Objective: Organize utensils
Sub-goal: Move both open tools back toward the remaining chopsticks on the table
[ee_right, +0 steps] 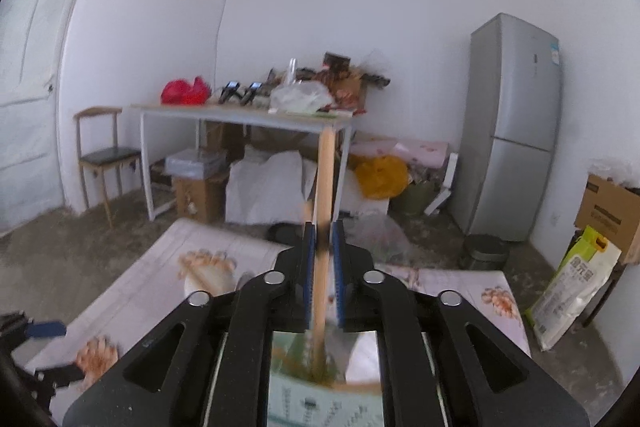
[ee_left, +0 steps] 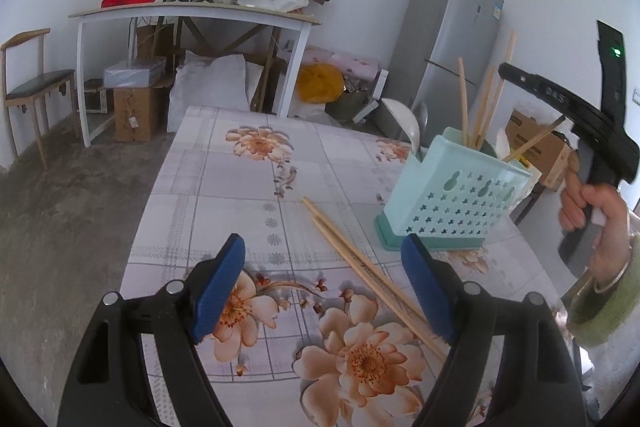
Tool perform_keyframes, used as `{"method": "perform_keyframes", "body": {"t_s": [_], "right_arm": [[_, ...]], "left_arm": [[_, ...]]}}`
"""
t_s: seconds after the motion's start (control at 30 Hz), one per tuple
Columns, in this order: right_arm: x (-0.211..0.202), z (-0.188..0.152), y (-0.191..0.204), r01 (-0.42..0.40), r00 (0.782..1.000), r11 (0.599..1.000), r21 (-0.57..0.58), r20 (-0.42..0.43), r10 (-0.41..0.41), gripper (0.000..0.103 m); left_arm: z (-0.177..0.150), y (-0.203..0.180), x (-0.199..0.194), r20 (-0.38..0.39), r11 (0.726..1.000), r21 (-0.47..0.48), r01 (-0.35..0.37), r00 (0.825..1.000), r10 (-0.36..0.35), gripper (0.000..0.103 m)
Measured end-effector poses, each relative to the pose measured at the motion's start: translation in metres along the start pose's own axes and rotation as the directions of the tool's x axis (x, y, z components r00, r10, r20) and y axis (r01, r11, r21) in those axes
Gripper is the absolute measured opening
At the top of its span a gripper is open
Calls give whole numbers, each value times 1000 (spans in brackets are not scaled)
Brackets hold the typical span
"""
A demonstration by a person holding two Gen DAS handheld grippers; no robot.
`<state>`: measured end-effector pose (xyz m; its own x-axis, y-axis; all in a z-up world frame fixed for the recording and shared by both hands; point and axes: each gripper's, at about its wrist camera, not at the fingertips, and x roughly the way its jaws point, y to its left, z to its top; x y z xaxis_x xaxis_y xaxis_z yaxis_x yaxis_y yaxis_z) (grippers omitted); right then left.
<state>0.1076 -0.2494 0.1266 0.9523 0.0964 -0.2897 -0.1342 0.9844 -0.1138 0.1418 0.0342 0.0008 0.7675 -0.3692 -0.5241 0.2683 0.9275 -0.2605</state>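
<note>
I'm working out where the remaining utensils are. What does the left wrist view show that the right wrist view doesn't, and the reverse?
Only the left wrist view: two loose wooden chopsticks lying on the floral tablecloth between the wide-open left gripper's blue pads, and a white ladle standing in the holder.

Only the right wrist view: one wooden chopstick upright between the right gripper's narrowly parted pads, its lower end down in the holder.

Both: the pale green perforated plastic utensil holder, and a grey fridge behind.
</note>
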Motion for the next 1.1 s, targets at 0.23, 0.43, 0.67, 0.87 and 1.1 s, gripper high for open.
{"method": "perform_keyframes", "body": {"t_s": [0.23,0.43,0.67,0.87,1.1], "right_arm": [[-38,5,-6,-15,999,1000,18,28,14,59],[-89,4,-26,-47,997,989,140,70,37,66],[-108,-65,-27,-23,996,952,304,-78,49,67],[-97,-138,-20,43,953,875,483,-282,109,67],[-97,-153,-10,60,939,867,495,-322,119,67]], "left_arm": [[-9,-12,7,-46,1000,12,10,999,-10,78],[-12,-24,15,-79,999,23,28,997,-27,78],[-23,-36,52,-205,999,36,5,979,2,78],[-28,-44,82,-294,999,36,1,956,9,73],[-32,-56,99,-302,990,120,-71,948,104,59]]}}
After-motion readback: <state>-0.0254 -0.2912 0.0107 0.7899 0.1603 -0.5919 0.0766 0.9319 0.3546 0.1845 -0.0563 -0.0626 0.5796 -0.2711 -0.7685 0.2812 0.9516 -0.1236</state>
